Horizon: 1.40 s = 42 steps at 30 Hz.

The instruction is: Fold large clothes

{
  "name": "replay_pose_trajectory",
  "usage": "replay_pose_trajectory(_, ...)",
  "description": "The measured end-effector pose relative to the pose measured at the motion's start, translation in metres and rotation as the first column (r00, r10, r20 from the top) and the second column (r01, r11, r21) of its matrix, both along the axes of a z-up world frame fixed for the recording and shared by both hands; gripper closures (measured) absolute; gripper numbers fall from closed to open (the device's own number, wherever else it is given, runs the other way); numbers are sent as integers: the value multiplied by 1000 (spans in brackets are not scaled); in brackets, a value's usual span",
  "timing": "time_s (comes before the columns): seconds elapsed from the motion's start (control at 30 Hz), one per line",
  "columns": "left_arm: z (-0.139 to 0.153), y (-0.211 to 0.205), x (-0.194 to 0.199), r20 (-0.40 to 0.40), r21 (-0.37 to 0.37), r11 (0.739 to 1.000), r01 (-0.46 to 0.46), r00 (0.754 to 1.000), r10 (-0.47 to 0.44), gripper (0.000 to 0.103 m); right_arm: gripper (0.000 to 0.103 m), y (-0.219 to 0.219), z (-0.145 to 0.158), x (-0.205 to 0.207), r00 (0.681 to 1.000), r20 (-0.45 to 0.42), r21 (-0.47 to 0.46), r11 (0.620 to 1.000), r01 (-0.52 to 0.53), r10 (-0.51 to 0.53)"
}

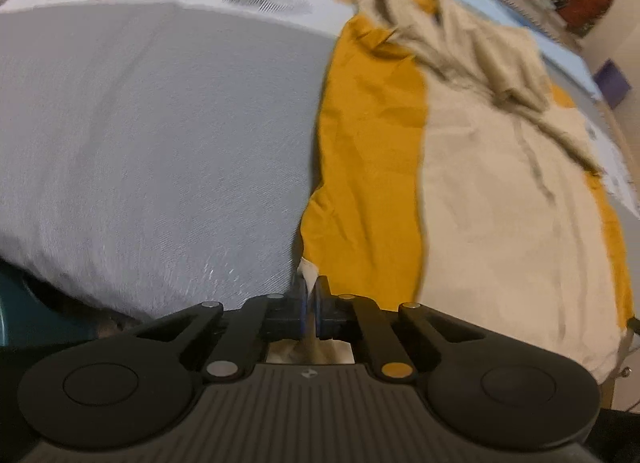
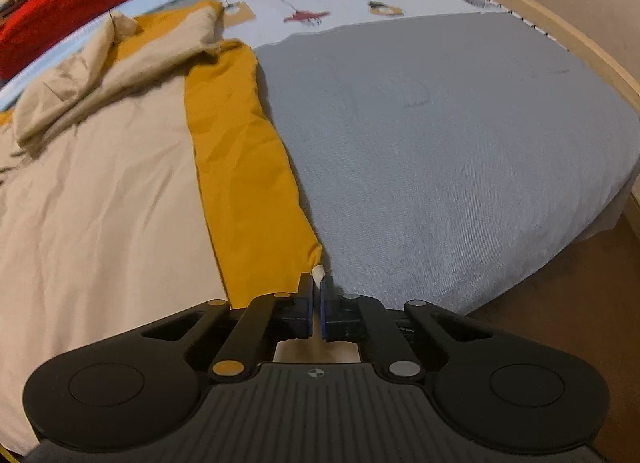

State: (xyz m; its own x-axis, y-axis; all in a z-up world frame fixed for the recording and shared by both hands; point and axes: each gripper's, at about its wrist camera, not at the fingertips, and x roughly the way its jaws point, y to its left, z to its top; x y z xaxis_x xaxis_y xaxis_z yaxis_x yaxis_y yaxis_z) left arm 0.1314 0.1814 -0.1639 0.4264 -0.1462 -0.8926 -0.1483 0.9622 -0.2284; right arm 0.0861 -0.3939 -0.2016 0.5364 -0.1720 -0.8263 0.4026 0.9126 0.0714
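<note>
1. Left wrist view: left tongs [image 1: 311,291] are closed on a pale corner of the garment [image 1: 500,203], at its near left edge; fabric shows between the blue pads.
2. Garment is mustard and beige, spread flat on the bed [image 1: 140,163]. A mustard strip runs along its left side, a beige panel fills the middle, and a narrower mustard edge shows on the right.
3. Far end of the garment is rumpled, with beige folds bunched up.
4. Right wrist view: right tongs [image 2: 317,293] are closed on a pale corner of the garment [image 2: 100,203] at its near right edge, where the mustard strip ends.
5. Bed cover is grey, with a printed light section [image 2: 340,3] beyond the garment.
6. Red cloth [image 2: 68,3] lies past the garment's far end, apart from it.
7. Wooden bed frame [image 2: 560,23] curves along the right of this view.
8. Left view is slightly blurred.
</note>
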Motion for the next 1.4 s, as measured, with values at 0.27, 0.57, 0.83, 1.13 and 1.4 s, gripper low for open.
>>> replay_pose_trajectory(0.27,78,9,-11,158,-55,991,121,981,-112,101,102,16,80,-18,969,217,27,992,-125,116)
replay_pose_trajectory(0.57,164,40,-36,260,-159,962,224,949,-178,102,102,13,159,-54,915,378,143,967,-209,142)
replay_pose_trajectory(0.83,206,98,-81,277,-314,929,193,955,-105,102,102,-6,191,-121,904,416,256,942,-217,96)
replay_pose_trajectory(1.13,128,111,33,168,-393,919,46,985,23,102,102,-12,165,-40,931,358,302,934,-192,76)
replay_pose_trajectory(1.4,60,135,124,90,-453,863,-223,952,293,64,93,-17,133,93,941,331,147,989,14,-63)
